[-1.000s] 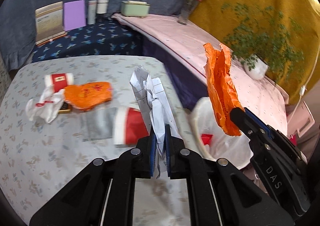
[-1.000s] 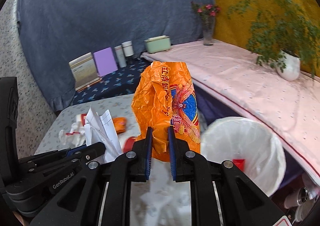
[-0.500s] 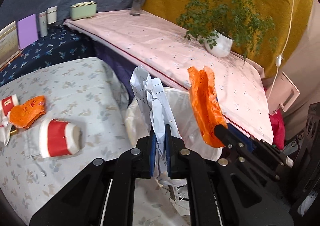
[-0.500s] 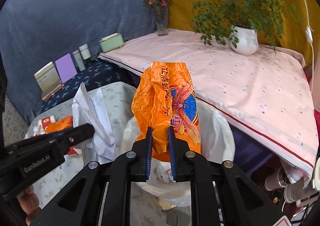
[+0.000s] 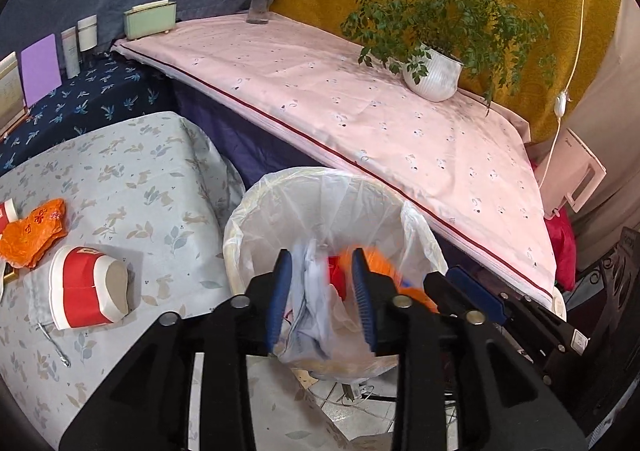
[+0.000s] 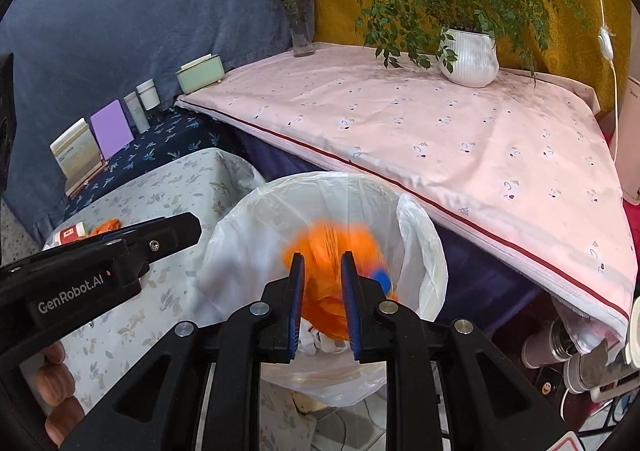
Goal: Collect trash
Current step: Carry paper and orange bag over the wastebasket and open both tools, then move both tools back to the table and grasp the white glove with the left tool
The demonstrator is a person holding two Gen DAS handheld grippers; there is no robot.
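Both tongs just sprang wide — left gripper (image 5: pixel 322 293) dropped the crumpled white paper (image 5: pixel 310 291), right gripper (image 6: pixel 322 301) the orange crinkled wrapper (image 6: pixel 332 247), into the white-lined bin (image 6: pixel 420 227) — more litter remains.

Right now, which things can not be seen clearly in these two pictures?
- Orange wrapper: motion-blurred in the right wrist view; its print is unreadable.
- White paper: blurred in the left wrist view, partly behind the left gripper.
- Bin bottom: hidden by the falling trash.
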